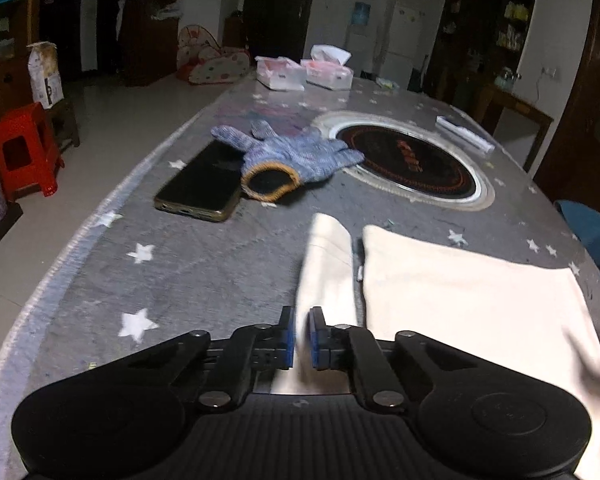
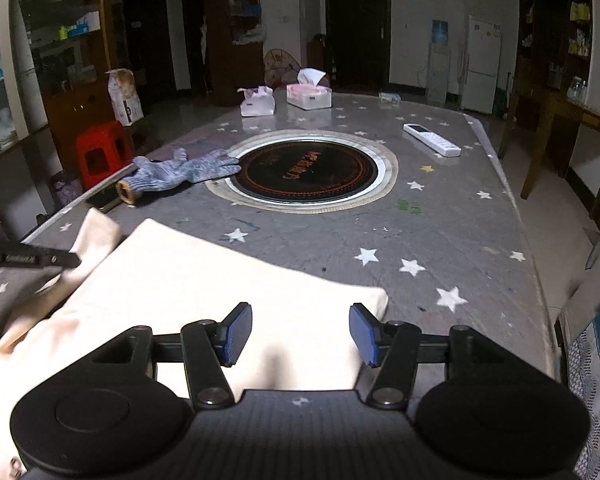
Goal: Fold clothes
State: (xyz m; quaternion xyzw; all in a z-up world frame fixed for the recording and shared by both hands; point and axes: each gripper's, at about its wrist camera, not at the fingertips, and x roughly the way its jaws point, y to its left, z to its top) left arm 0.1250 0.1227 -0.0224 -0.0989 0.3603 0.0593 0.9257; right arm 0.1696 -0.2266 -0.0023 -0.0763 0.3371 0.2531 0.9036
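- The cream garment [image 2: 204,300] lies on the worktop [image 2: 440,232], its body already flat and squared.
- The left gripper [image 1: 302,334] pinches one loose strip [image 1: 328,264] at the left side, lifted.
- The right gripper [image 2: 300,334] hovers above, fingers spread, holding nothing.
- I judge that this strip is not laid over yet.

The garment [image 2: 204,300] is lying at the near edge of the surface [image 2: 440,216], with the round hob [image 2: 308,172] sitting beyond it at the middle. A glove [image 1: 288,156] is lying left of the hob, touching a phone [image 1: 200,180] on its left. Two tissue packs [image 2: 284,98] are sitting at the far end, and a remote [image 2: 432,140] is lying far right.
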